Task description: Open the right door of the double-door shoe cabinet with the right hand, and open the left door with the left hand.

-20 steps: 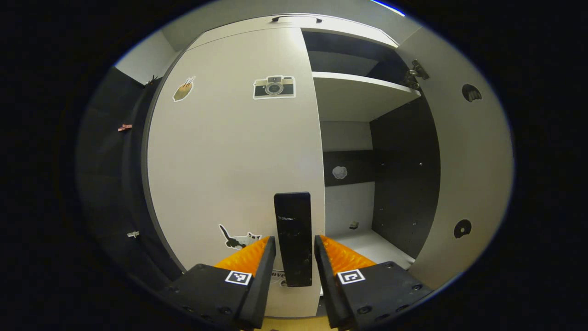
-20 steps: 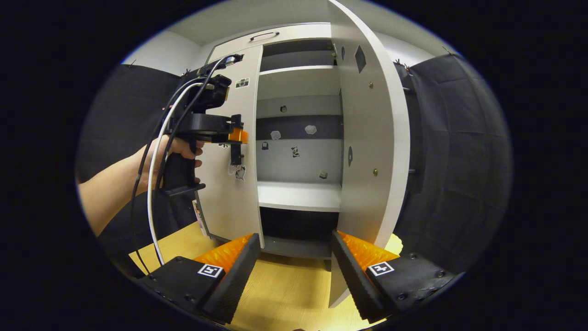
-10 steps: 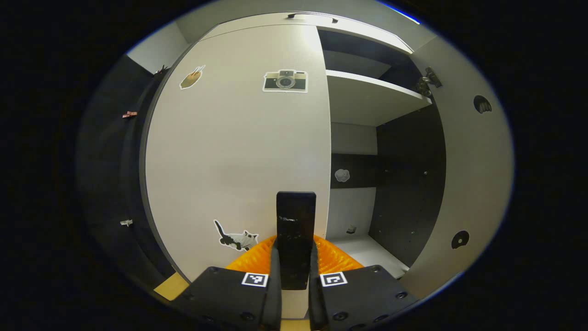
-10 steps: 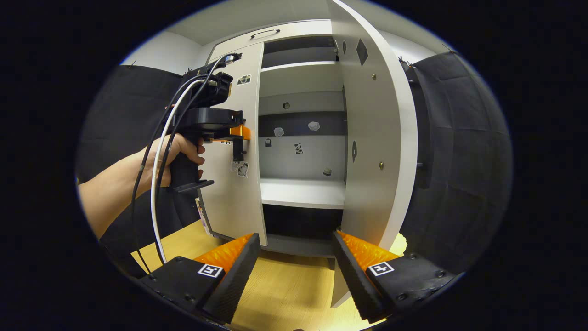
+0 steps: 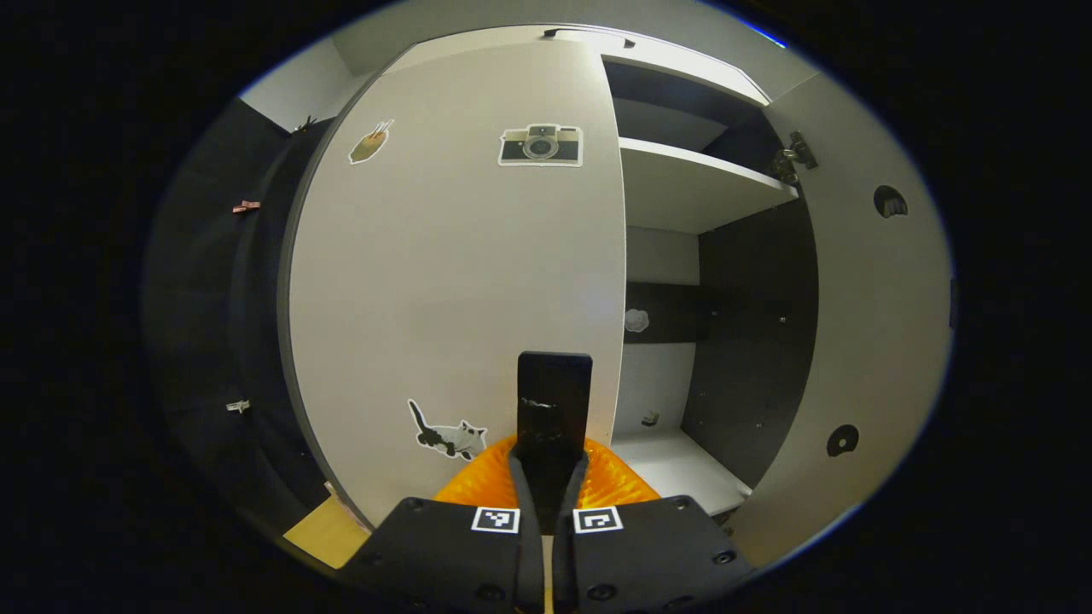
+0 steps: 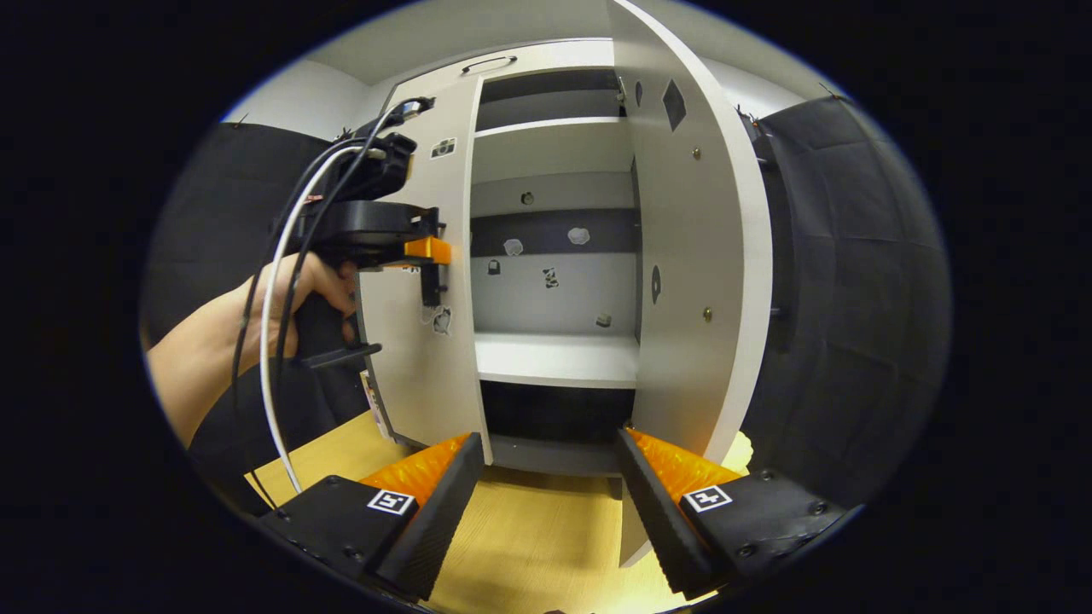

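1. Your left gripper [image 5: 546,473] has both fingers pressed on the black handle [image 5: 554,405] of the left door [image 5: 452,281]; the handle stands upright between them, its top part above the fingertips.
2. In the right gripper view the same left gripper [image 6: 426,256] sits at the left door's [image 6: 426,341] free edge, held by your hand [image 6: 303,294] with black and white cables [image 6: 273,341] looping down from it. The handle [image 6: 431,286] hangs just below its tip.
3. The left door looks swung slightly out from the cabinet front; I cannot tell how far. Stickers on its face: a camera sticker [image 5: 541,145] near the top, a cat sticker [image 5: 444,435] low down beside the handle, and a small sticker [image 5: 369,145] at upper left.
4. Your right gripper [image 6: 546,503] holds nothing; its fingers are spread wide, above the wooden floor [image 6: 529,546] in front of the cabinet.
5. The right door [image 6: 691,256] stands wide open, its inner face turned toward the opening. In the left gripper view this right door [image 5: 870,341] shows a hinge [image 5: 789,158] at its top.
6. The cabinet interior is exposed: an upper shelf [image 5: 691,183] and a lower shelf [image 6: 554,358], with a dark band [image 6: 554,234] across the back panel carrying small stickers.
7. A drawer pull [image 6: 489,63] sits on the panel above the doors.
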`<action>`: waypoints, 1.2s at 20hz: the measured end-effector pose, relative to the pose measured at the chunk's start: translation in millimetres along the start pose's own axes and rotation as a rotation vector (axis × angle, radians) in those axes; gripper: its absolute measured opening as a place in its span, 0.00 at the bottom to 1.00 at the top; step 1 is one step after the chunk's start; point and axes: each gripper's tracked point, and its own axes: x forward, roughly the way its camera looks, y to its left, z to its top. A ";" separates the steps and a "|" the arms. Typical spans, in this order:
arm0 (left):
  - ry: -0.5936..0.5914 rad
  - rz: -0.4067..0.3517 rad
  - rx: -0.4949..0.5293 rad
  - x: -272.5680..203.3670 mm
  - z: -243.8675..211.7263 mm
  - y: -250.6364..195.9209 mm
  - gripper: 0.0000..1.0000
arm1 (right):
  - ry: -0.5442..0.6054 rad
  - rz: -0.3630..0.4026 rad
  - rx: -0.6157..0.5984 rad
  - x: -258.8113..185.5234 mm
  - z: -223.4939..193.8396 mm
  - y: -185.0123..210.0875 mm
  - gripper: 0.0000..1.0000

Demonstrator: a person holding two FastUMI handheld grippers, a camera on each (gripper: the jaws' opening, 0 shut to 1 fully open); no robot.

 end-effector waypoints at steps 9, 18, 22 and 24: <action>-0.013 -0.045 -0.028 -83.6 -6.1 33.1 0.08 | -0.029 -0.110 -0.007 -15.5 8.8 23.9 0.98; -0.043 -0.017 -0.050 -149.1 -7.1 95.3 0.08 | -0.032 -0.181 -0.005 -45.1 0.7 60.2 0.98; -0.061 -0.003 -0.028 -166.7 -7.0 130.3 0.06 | -0.008 -0.171 -0.008 -47.6 -10.2 79.4 0.98; -0.050 -0.010 -0.063 -170.9 -7.7 139.8 0.06 | -0.018 -0.167 0.000 -52.6 -11.1 92.3 0.98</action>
